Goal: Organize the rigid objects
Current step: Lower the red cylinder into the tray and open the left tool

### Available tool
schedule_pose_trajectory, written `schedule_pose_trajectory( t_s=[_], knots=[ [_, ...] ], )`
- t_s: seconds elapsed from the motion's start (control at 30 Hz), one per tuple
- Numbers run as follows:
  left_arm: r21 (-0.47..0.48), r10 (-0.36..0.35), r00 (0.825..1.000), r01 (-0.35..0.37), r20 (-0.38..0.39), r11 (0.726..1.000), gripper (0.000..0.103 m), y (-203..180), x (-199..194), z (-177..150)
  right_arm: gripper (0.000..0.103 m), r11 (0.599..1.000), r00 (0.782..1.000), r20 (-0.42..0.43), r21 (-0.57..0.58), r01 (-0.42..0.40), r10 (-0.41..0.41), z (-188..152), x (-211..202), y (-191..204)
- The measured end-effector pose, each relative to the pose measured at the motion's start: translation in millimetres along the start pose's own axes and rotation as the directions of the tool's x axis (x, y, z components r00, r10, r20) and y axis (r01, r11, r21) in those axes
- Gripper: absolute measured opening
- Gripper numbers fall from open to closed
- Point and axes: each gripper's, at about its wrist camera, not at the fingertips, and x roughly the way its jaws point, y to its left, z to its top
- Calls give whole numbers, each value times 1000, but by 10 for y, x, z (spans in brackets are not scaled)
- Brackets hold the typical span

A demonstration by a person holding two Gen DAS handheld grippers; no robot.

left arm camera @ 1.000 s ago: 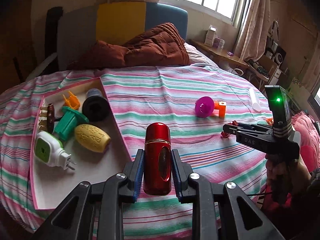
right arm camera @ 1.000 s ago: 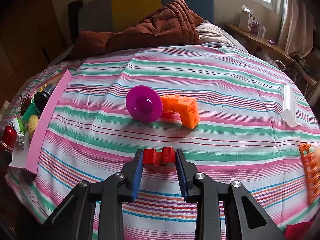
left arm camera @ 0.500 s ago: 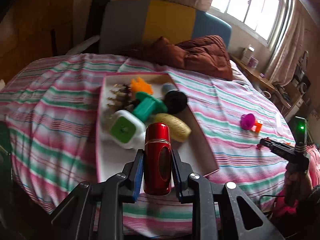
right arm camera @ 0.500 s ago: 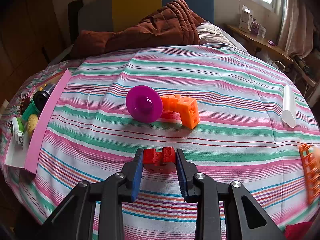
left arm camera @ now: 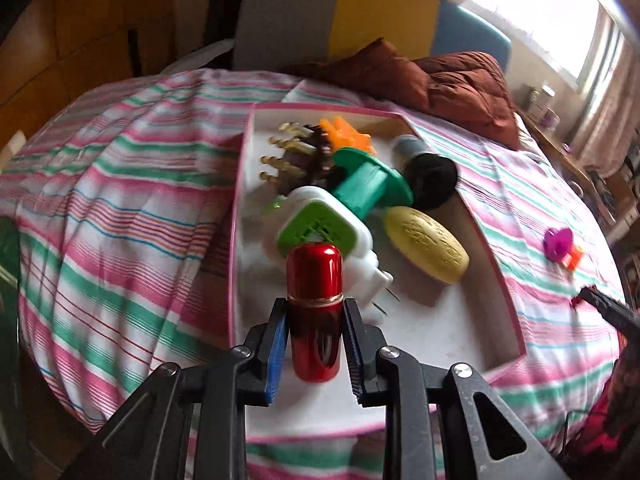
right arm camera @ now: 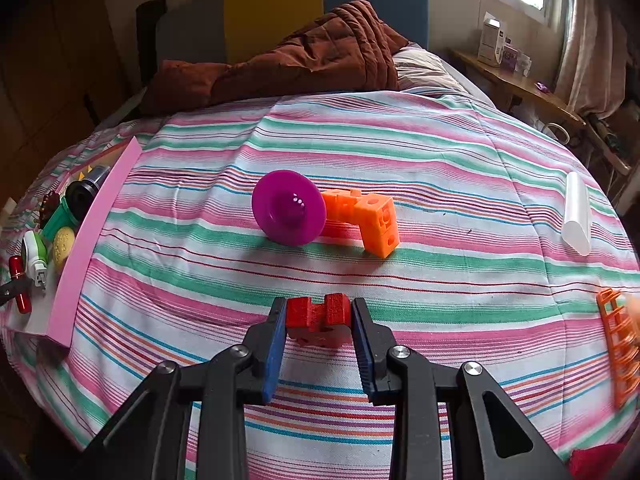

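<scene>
My left gripper (left arm camera: 314, 344) is shut on a shiny red cylinder (left arm camera: 315, 300) and holds it above the near part of the pink-rimmed tray (left arm camera: 502, 280). The tray holds a white and green plug (left arm camera: 320, 228), a yellow oval (left arm camera: 426, 250), a green spool (left arm camera: 370, 188), a black cylinder (left arm camera: 430, 176), an orange piece (left arm camera: 346, 134) and a brown comb-like piece (left arm camera: 304, 156). My right gripper (right arm camera: 319, 340) is shut on a red block (right arm camera: 320, 318) just above the striped bedcover. The tray also shows at the far left of the right wrist view (right arm camera: 86, 248).
A purple disc (right arm camera: 289, 208) and an orange cube piece (right arm camera: 366, 220) lie mid-bed. A white tube (right arm camera: 577, 214) lies at the right, an orange grid piece (right arm camera: 620, 344) at the right edge. A brown quilt (right arm camera: 304, 60) is at the headboard.
My left gripper has swung left and come closer over the tray with the red cylinder in it. The right gripper has stayed still with the red block.
</scene>
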Motion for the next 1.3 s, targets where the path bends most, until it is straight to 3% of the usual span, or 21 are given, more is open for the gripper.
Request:
schedule_pose_trajectory(
  t_s=[0.57,0.9,1.3],
  knots=[
    [31,81,992,-85,99,996,30,11,-460,-71,32,1000,1000,2,-17,12,-12,3,10,13],
    [58,85,984,-95,155,994,30,-105,-754,-88,32,1000,1000,5,-16,17,-17,0,6,13],
    [92,80,984,-96,157,991,30,-226,-790,-130,32,999,1000,7,-28,19,-19,1,5,20]
  ],
)
